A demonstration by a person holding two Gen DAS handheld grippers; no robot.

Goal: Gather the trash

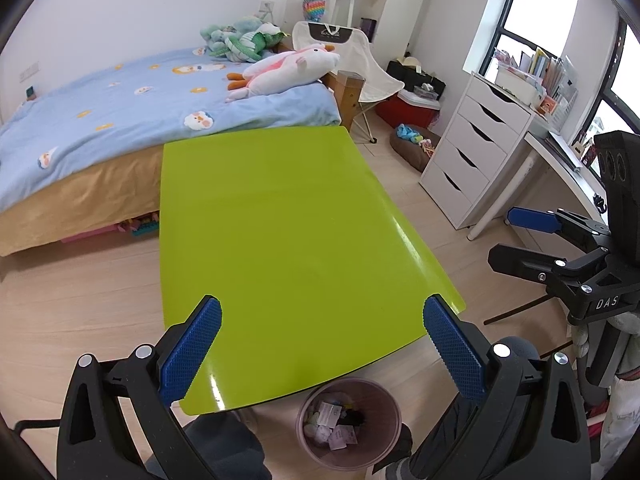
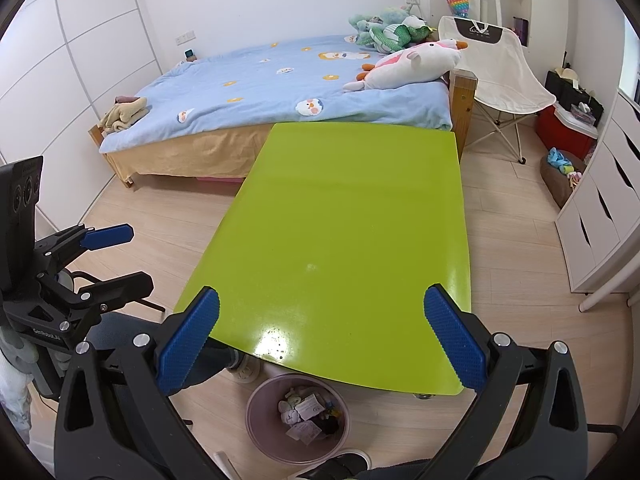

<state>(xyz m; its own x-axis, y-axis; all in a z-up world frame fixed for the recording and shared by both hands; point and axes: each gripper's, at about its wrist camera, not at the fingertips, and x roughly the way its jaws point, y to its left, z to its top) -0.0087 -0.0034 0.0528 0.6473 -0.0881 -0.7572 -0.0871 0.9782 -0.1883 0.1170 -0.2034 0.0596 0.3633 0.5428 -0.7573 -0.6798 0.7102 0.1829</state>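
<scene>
Both blue pads of the left gripper point(image 1: 322, 344) stand wide apart and hold nothing in the left wrist view, above the near edge of the green table point(image 1: 280, 220); the trash bin point(image 1: 348, 424), with crumpled paper inside, sits on the floor just past that edge. From the right wrist, the right gripper point(image 2: 322, 340) is equally wide and unloaded, the bin point(image 2: 298, 420) below the table's point(image 2: 340, 208) near edge, bare floor on either side.

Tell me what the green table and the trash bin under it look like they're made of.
The green table looks like a glossy lacquered or laminated board: window light glares off its near edge. The trash bin seems to be translucent pinkish plastic, since the floor shows faintly through its wall and crumpled paper sits inside.
</scene>
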